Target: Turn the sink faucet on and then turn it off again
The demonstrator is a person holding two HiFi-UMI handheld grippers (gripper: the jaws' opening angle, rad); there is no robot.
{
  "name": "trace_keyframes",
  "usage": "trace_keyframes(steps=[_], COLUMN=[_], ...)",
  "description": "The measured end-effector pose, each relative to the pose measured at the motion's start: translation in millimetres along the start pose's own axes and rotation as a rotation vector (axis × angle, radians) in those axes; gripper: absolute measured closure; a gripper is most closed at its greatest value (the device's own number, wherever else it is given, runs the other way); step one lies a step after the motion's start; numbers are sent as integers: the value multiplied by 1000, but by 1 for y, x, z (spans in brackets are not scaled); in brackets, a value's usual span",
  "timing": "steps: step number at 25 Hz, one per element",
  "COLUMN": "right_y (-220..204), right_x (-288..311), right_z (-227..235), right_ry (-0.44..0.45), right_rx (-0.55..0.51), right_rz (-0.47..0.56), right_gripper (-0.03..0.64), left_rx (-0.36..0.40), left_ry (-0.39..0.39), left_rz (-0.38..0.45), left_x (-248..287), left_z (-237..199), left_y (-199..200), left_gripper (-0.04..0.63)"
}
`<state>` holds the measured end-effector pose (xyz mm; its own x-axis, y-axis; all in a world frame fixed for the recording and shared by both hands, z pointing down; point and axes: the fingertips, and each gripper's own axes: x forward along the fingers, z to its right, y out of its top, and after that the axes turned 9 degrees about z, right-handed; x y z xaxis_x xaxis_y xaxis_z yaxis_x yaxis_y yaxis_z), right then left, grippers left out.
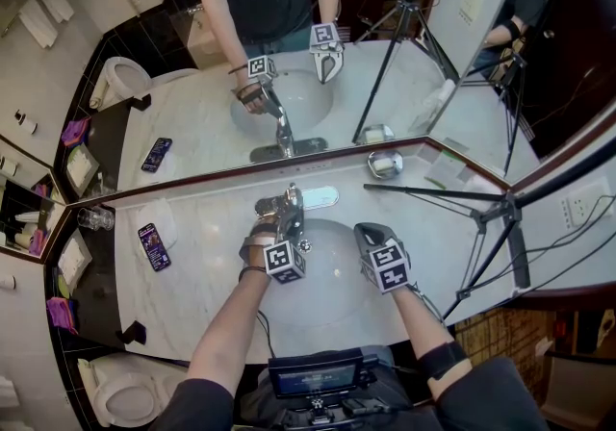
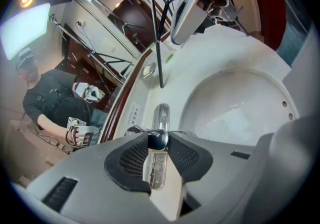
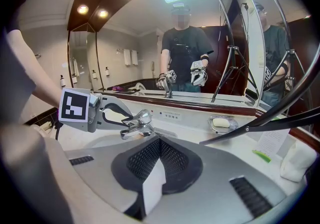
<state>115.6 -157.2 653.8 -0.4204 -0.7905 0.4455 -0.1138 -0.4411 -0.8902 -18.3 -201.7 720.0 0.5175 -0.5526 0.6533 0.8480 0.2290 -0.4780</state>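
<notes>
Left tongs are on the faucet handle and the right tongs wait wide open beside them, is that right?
Not quite. The right tongs are shut, pads together with nothing between them, as the right gripper view shows. The left tongs are indeed on the faucet handle, with the right tongs beside them.

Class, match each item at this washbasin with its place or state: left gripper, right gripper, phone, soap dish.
Items:
1 left gripper
2 right gripper
3 phone
4 soap dish

Places or states:
A on the counter, left of the faucet
B jaws shut, nothing between them
C on the counter, right of the faucet
D closed on the faucet's lever

Pairs: 1-D, 2-B, 3-A, 4-C
</notes>
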Motion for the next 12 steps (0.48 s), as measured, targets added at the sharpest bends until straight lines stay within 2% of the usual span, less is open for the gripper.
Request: trace_keyframes(steps=[6,12], right_y=[2,2], right_x=[1,-3], right_z=[1,3], right_ry=[-1,-4], right_rx=[-2,-10], right_rz=[3,11], right_gripper=[598,598], left_rx=[15,-13], left_ry=[3,28], left_rz=[0,-5], left_x=[2,-4], left_z=[2,0], left_y=[-3,1], left_gripper=[491,471])
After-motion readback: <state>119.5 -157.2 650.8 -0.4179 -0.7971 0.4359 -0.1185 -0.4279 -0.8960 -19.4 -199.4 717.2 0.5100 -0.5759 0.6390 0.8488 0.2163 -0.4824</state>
